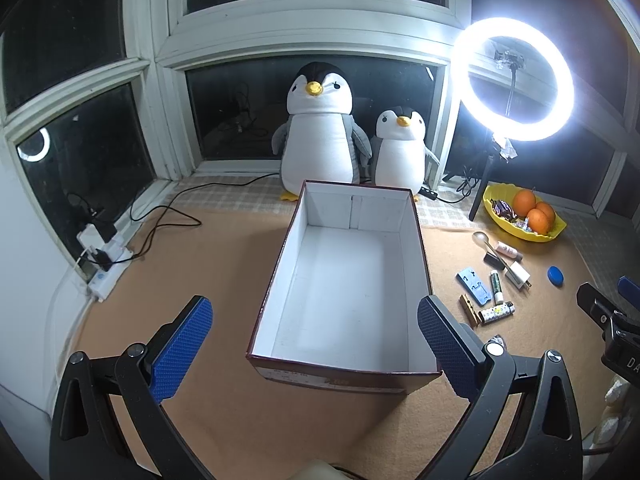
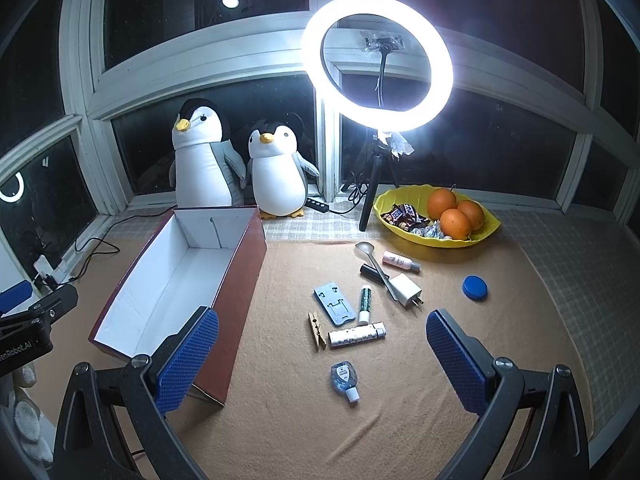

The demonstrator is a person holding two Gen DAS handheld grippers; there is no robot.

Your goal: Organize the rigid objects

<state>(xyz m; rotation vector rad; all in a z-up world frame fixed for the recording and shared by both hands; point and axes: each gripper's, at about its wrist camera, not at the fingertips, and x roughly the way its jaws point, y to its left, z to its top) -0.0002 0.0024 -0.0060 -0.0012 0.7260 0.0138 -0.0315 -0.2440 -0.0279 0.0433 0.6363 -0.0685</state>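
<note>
Both claws spread wide and carrying nothing. Left claw [image 1: 316, 344] hovering right over the near end of the tall red cardboard box with the white inside [image 1: 280, 264], box bare within. Right claw [image 2: 322, 356] hanging above the scatter of small items on the tan blanket [image 2: 280, 420], to the right of that box [image 2: 240, 292].

Straight ahead of the right claw, nearest of all: small clear-blue sanitizer bottle with a white cap [image 2: 344, 378], lying flat, cap towards the camera, long axis running roughly along the claw's reach. Just beyond it, white speckled lighter tube [image 2: 357, 335] lying crosswise, beside the wooden clothespin [image 2: 317, 331]. Further back: pale blue plastic phone stand [image 2: 334, 304], green-and-white lip balm stick [image 2: 365, 304], white plug charger [image 2: 406, 288], metal spoon [image 2: 374, 266], round blue bottle cap [image 2: 475, 288] off to the right.

Clearly the right claw's pick; left well apart, box side. Likely opener: the sanitizer bottle, gripped across its narrow width, then a carry leftward to the box.
</note>
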